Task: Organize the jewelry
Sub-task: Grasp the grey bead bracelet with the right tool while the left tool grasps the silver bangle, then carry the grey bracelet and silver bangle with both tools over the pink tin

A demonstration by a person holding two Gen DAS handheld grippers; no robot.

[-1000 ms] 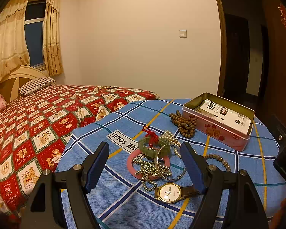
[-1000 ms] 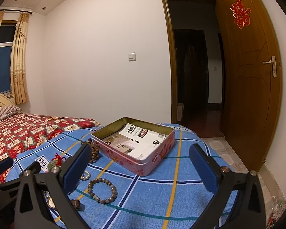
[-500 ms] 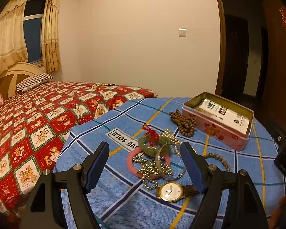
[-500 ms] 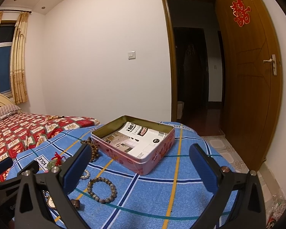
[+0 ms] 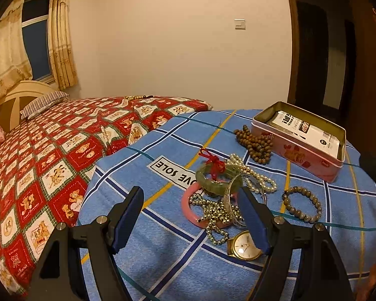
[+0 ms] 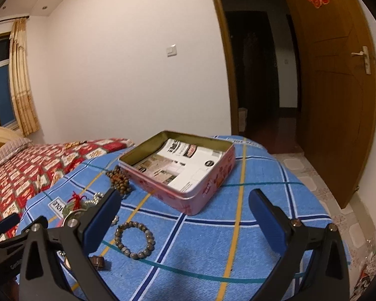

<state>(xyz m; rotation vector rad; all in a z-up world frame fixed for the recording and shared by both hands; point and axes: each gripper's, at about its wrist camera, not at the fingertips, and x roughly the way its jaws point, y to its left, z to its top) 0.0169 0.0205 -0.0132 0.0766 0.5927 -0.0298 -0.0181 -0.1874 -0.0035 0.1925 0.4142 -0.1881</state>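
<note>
Surface: round table (image 6: 275, 200) under a blue plaid cloth, beside a bed (image 5: 50, 150).
Tin: open pink tin (image 6: 205, 190) at the far side of the table, a printed booklet lying flat inside; no jewelry in it as far as can be seen.
Pile: green bangle (image 5: 214, 184) with red tassel, pink ring (image 5: 188, 207), pearl strand (image 5: 258, 178), silver bead chain (image 5: 213, 212) and a thin clear bangle, heaped and overlapping near the table centre.
Loose items: watch (image 5: 243, 245) at the near edge of the pile; grey bead bracelet (image 6: 134, 239) lying flat and alone; brown bead string (image 5: 254, 144) bunched against the tin's left wall.
Left gripper (image 5: 190, 222): fingers spread wide, holding nothing, above the cloth; the pile lies ahead and to the right, its near edge hidden behind the right finger.
Right gripper (image 6: 181, 222): fingers spread wide, holding nothing; the tin lies straight ahead, the grey bracelet just inside the left finger.
Key relation: the pile is nearer the left gripper; the tin and the grey bracelet are nearer the right.
Axis: the tin's long side runs diagonally from near left to far right in the left view.
Judgement: sorting has not yet begun; likely first pick is from the pile, with tangling a risk.
</note>
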